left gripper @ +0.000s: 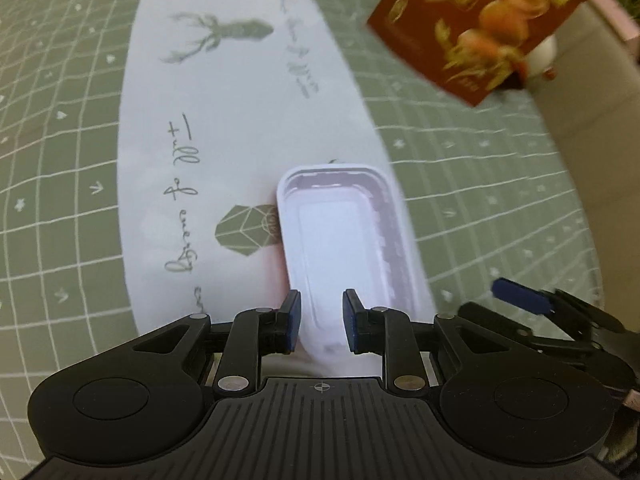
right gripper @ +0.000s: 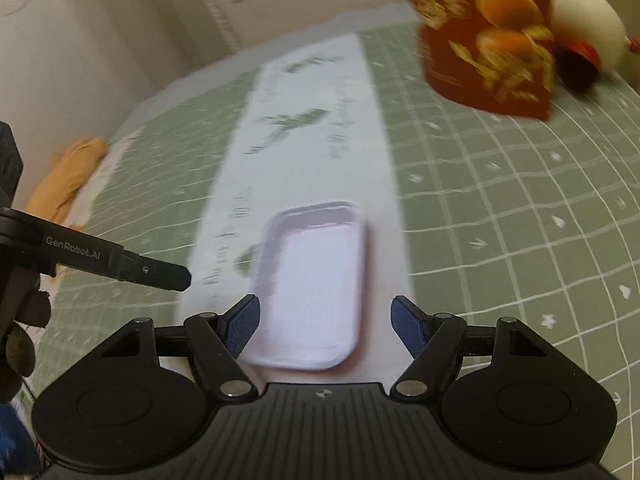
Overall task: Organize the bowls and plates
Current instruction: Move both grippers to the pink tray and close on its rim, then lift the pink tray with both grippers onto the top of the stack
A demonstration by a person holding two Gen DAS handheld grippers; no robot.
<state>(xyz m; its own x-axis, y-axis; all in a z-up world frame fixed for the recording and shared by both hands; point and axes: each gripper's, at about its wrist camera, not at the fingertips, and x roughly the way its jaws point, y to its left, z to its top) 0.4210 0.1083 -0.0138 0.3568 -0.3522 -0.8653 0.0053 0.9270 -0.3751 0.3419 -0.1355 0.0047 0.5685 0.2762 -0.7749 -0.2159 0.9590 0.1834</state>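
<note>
While the white tray [left gripper: 340, 240] sits on the table's pale runner [left gripper: 240, 120], both grippers hover over it — left gripper [left gripper: 320, 324] fingers narrowly apart, right gripper [right gripper: 324, 324] fingers wide, gripping nothing.

Soft, even indoor light; faint shadows only. Both views motion-blurred, right wrist worse. Red box [left gripper: 480, 24] smeared. White tray [right gripper: 316, 288] washed out. Grid lines on green cloth [left gripper: 500, 184] bowed by fisheye.
</note>
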